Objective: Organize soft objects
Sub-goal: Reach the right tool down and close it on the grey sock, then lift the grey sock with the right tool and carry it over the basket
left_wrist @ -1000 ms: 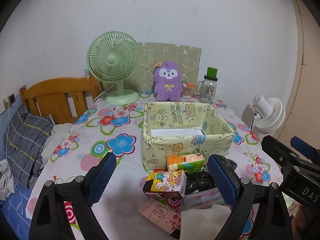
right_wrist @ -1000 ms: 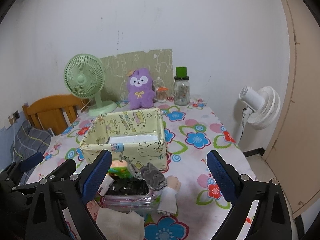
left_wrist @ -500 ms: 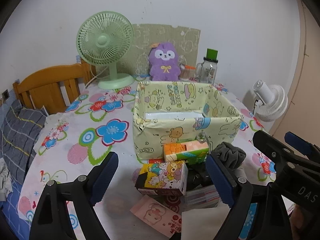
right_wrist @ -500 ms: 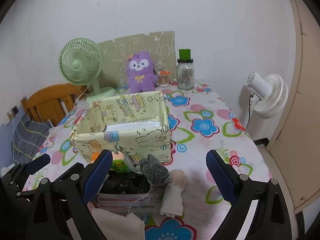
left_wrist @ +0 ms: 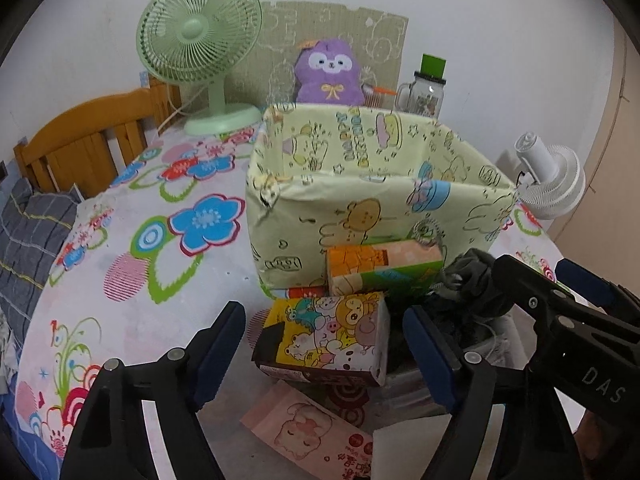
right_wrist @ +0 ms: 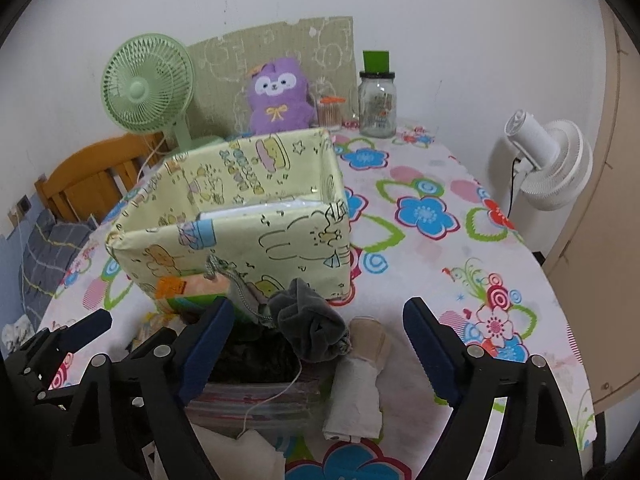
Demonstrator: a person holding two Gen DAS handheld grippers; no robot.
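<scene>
A pile of soft things lies in front of a pale yellow cartoon fabric box (left_wrist: 360, 216) (right_wrist: 240, 220). My left gripper (left_wrist: 326, 350) straddles a cartoon-printed tissue pack (left_wrist: 332, 336). Its jaws are closing, with the blue pads still clear of the pack's sides. Behind that pack lies an orange and green pack (left_wrist: 384, 268), and a pink pack (left_wrist: 312, 428) lies in front. My right gripper (right_wrist: 318, 342) is closing around a rolled grey sock (right_wrist: 308, 328) without touching it. A beige and white sock (right_wrist: 360, 380) lies beside the grey one, over a clear bag (right_wrist: 256, 400).
At the back of the flowered tablecloth (left_wrist: 168, 264) stand a green fan (left_wrist: 200, 40), a purple plush (left_wrist: 328, 72) and a green-lidded jar (right_wrist: 376, 100). A white fan (right_wrist: 548, 164) stands off the table's right. A wooden headboard (left_wrist: 88, 136) and plaid bedding (left_wrist: 28, 240) are at the left.
Both grippers have come down and nearer to the pile, so the box and packs look larger. Both pairs of jaws have narrowed, the left more than the right.
</scene>
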